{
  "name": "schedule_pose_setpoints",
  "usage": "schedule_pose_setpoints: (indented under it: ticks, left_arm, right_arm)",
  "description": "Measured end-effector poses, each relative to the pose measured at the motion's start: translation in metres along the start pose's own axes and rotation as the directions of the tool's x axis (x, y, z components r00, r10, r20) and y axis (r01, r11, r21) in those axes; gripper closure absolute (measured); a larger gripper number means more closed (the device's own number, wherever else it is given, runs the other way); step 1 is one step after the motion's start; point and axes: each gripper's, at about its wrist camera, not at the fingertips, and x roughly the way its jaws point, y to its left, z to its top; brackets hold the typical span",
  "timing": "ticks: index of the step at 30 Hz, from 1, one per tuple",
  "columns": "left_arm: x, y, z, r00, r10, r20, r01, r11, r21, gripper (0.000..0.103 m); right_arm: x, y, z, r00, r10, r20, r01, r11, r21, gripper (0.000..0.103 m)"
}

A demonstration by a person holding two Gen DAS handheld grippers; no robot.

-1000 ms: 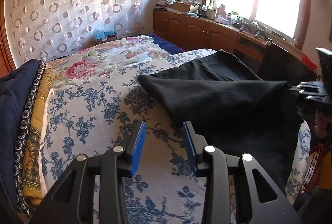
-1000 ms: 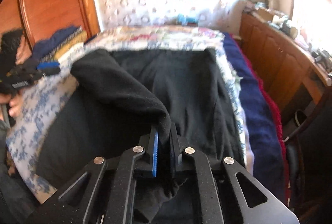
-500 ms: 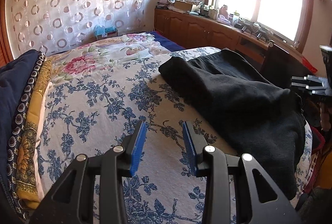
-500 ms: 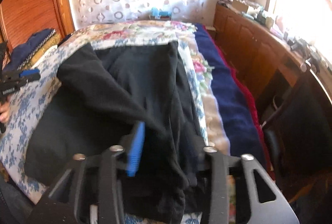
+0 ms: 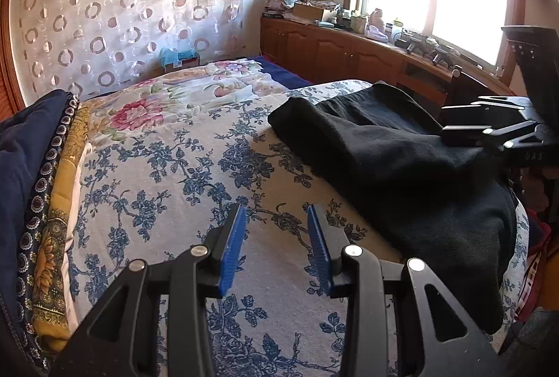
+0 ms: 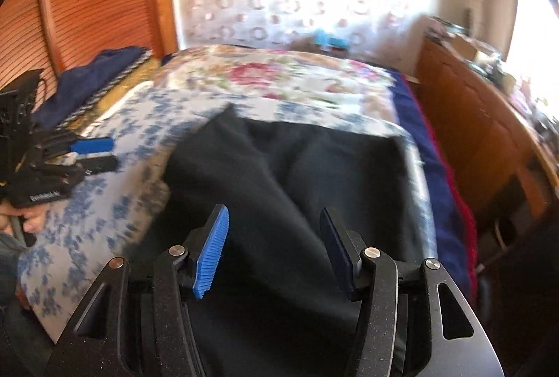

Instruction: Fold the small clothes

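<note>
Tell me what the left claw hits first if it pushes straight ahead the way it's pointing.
Probably the blue-flowered bedspread: the left claw is open, angled down at it, nothing between. The black garment lies off to its right.

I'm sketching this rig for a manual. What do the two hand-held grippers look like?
Both the left hand-held gripper and the right hand-held gripper are matte black linkage frames with silver pivot pins and ribbed blue pads. White lettering, unreadable, marks the left one's body.
</note>
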Motion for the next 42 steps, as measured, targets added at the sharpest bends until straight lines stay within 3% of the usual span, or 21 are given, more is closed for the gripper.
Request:
schedule_pose_setpoints:
  ticks: [8, 14, 15, 17, 20, 23, 25, 27, 28, 29, 30, 33, 38, 42]
  left_arm:
    - [0.001, 0.002, -0.002, 1.000, -0.005, -0.003, 0.005, 1.000, -0.004, 0.068]
    - [0.004, 0.003, -0.003, 1.000, -0.019, -0.007, 0.019, 1.000, -0.011, 0.068]
    - [0.004, 0.003, -0.003, 1.000, -0.021, -0.007, 0.021, 1.000, -0.011, 0.068]
    - [0.005, 0.003, -0.003, 1.000, -0.024, -0.007, 0.024, 1.000, -0.012, 0.068]
    - [0.005, 0.003, -0.003, 1.000, -0.027, -0.007, 0.027, 1.000, -0.012, 0.068]
    - [0.006, 0.003, -0.003, 1.000, -0.029, -0.010, 0.029, 0.999, -0.014, 0.068]
    - [0.007, 0.003, -0.004, 1.000, -0.028, -0.012, 0.028, 0.999, -0.015, 0.068]
    - [0.007, 0.002, -0.004, 0.999, -0.030, -0.013, 0.029, 0.999, -0.014, 0.068]
    - [0.007, 0.003, -0.004, 0.999, -0.030, -0.012, 0.030, 0.999, -0.014, 0.068]
    - [0.007, 0.003, -0.004, 0.999, -0.030, -0.012, 0.030, 0.999, -0.014, 0.068]
    - [0.007, 0.003, -0.004, 0.999, -0.029, -0.013, 0.029, 0.999, -0.015, 0.068]
    - [0.007, 0.002, -0.004, 1.000, -0.027, -0.016, 0.027, 1.000, -0.016, 0.068]
    - [0.008, 0.001, -0.005, 0.999, -0.031, -0.016, 0.031, 0.999, -0.010, 0.068]
    - [0.009, 0.000, -0.006, 1.000, -0.024, -0.017, 0.024, 1.000, -0.009, 0.068]
  right_arm:
    - [0.044, 0.043, 0.015, 0.994, 0.080, -0.080, -0.088, 0.989, -0.115, 0.048]
    - [0.072, 0.048, 0.011, 0.988, 0.028, -0.155, -0.058, 0.980, -0.192, 0.048]
    - [0.073, 0.047, 0.011, 0.987, 0.025, -0.156, -0.056, 0.978, -0.199, 0.053]
    - [0.073, 0.042, 0.012, 0.988, 0.033, -0.152, -0.064, 0.977, -0.202, 0.096]
    - [0.065, 0.031, 0.020, 0.990, 0.060, -0.128, -0.081, 0.982, -0.170, 0.098]
    - [0.054, 0.008, 0.033, 0.996, 0.047, -0.078, -0.056, 0.992, -0.114, 0.098]
    - [0.053, -0.008, 0.041, 0.998, -0.005, -0.061, -0.001, 0.997, -0.082, 0.098]
    - [0.055, -0.032, 0.051, 0.984, -0.174, -0.049, 0.171, 0.984, -0.052, 0.088]
    - [0.057, -0.043, 0.053, 0.961, -0.272, -0.055, 0.270, 0.962, -0.044, 0.071]
    - [0.057, -0.048, 0.054, 0.947, -0.316, -0.057, 0.315, 0.949, -0.032, 0.063]
    - [0.053, -0.058, 0.054, 0.946, -0.321, -0.048, 0.322, 0.947, 0.007, 0.063]
    - [0.045, -0.064, 0.049, 0.974, -0.224, -0.035, 0.226, 0.971, 0.076, 0.063]
    - [0.057, -0.036, 0.038, 0.992, -0.111, -0.067, 0.112, 0.994, 0.011, 0.059]
    - [0.072, -0.019, 0.037, 0.990, -0.111, -0.088, 0.108, 0.993, -0.045, 0.050]
